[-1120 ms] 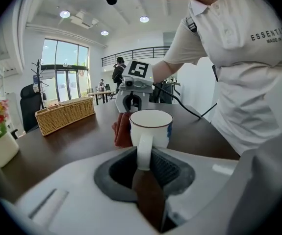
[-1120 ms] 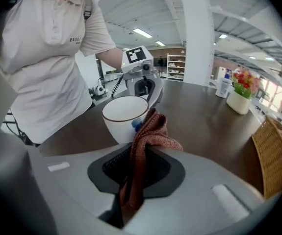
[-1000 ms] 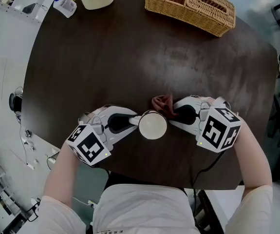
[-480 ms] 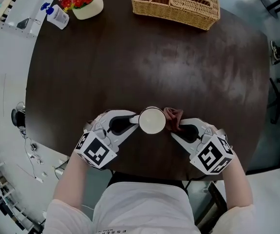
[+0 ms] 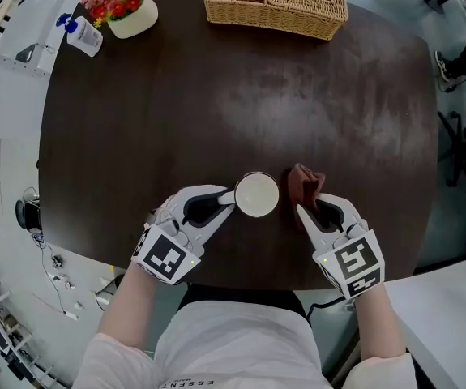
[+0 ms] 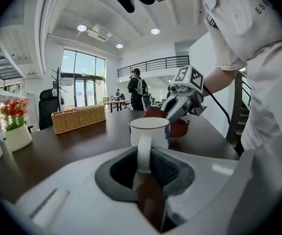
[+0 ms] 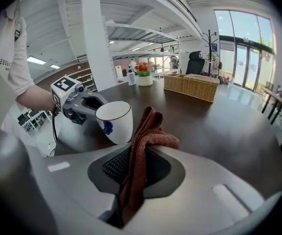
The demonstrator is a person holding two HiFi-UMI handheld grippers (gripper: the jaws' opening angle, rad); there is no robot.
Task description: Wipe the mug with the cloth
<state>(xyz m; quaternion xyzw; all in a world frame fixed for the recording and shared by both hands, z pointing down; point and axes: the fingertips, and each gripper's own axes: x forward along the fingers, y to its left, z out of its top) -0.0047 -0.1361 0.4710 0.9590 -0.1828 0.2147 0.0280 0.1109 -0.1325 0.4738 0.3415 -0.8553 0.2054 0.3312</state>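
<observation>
- Mug (image 5: 257, 194): white, mouth up, near the table's (image 5: 216, 96) near edge, about midway along it. Whether its base rests on the table or hangs just clear, I cannot tell
- Left gripper (image 5: 226, 203): jaws closed onto the mug's handle (image 6: 143, 153); the left gripper view shows the handle pinched between the ribbed pads, the cup body standing just past the tips
- Right gripper (image 5: 308, 213): jaws closed on the cloth (image 5: 305, 183), a rust-red knit rag. A bunched fold stands up out of the jaws in the right gripper view (image 7: 143, 146)
- Cloth to mug: just beside, on the mug's right, not touching. A strip of dark tabletop shows between them in the head view, and the right gripper view shows the mug wall (image 7: 115, 121) clear of the fold
- Progress, as I judge it: both pick-ups done, mug steadied, cloth in hand. No wiping contact at this instant
- Left to do: bring the fold against the cup wall or rim and rub round it. Whether any face has been wiped already, the pictures do not tell
- Far edge: wicker basket (image 5: 275, 5); far-left corner: flower pot (image 5: 123, 10), small bottle (image 5: 83, 35). All well apart from the work
</observation>
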